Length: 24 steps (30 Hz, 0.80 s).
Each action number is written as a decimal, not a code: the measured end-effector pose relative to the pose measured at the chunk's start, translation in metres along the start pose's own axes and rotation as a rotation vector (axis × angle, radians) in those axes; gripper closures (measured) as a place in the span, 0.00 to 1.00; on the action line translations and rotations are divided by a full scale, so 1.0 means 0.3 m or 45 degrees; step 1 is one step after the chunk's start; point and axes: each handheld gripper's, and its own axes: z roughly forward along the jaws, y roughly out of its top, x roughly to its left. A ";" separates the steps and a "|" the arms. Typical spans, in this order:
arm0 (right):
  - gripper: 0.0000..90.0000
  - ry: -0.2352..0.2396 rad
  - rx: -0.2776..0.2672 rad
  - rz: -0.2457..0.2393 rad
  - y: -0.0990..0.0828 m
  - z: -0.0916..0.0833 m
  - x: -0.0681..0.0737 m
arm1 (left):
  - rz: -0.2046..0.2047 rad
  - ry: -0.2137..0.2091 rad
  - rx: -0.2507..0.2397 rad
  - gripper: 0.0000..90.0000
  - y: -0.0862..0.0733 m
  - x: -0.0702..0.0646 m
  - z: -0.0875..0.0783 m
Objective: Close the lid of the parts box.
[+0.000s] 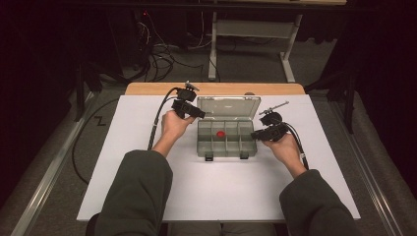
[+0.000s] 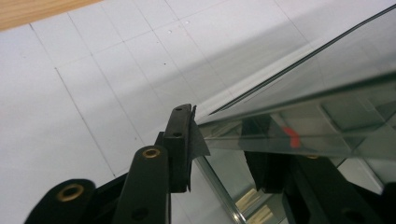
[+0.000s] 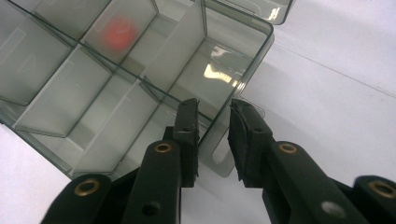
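A white table top [image 1: 147, 172] carries everything, with a strip of bare wood along its far edge. Both of the person's forearms, in dark green sleeves, reach in from the near side and fan outward, the left one longer in view and angled toward the middle, the right one coming in from the near right corner.

In the middle of the table sits a clear plastic organizer box [image 1: 226, 139], its lid [image 1: 228, 107] thrown open and standing up at the far side. Dividers split the tray into small compartments.

The left hand [image 1: 173, 125] is raised at the box's far left corner, wrist bent so the left gripper [image 1: 196, 112] points across at the lid's left edge. In the left gripper view the lid's edge runs between the two jaws: one pad [image 2: 183, 140] sits against it, the other shows through the clear plastic, and I cannot tell whether they pinch it.

The right hand [image 1: 282, 146] lies low beside the box's right wall. The right gripper [image 3: 214, 135] straddles that wall near a small tab, jaws apart with a gap either side.

A small red piece [image 1: 221, 133] lies in a middle compartment of the far row.
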 end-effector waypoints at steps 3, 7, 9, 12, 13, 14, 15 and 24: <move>0.84 -0.001 0.003 0.000 0.001 0.000 0.000 | -0.004 -0.018 -0.001 0.74 -0.009 0.007 -0.005; 0.84 0.004 0.001 0.004 0.000 0.000 -0.001 | 0.003 -0.017 -0.009 0.75 -0.013 0.002 -0.012; 0.84 0.003 0.001 0.001 0.000 0.000 -0.001 | 0.005 -0.018 -0.009 0.75 -0.016 0.001 -0.015; 0.84 0.001 0.002 0.004 0.000 0.000 0.000 | 0.013 -0.016 -0.009 0.75 -0.019 -0.002 -0.018; 0.84 0.001 0.003 0.004 0.001 0.000 0.000 | 0.019 -0.016 -0.002 0.75 -0.019 -0.002 -0.019; 0.84 0.002 0.003 0.003 0.001 0.000 -0.001 | 0.020 -0.014 -0.003 0.75 -0.019 -0.004 -0.020; 0.84 0.003 0.002 0.003 0.000 0.000 -0.001 | 0.025 -0.014 0.001 0.75 -0.019 -0.005 -0.020; 0.84 0.004 0.010 0.007 0.003 0.000 -0.001 | 0.064 -0.004 0.026 0.75 -0.021 -0.010 -0.023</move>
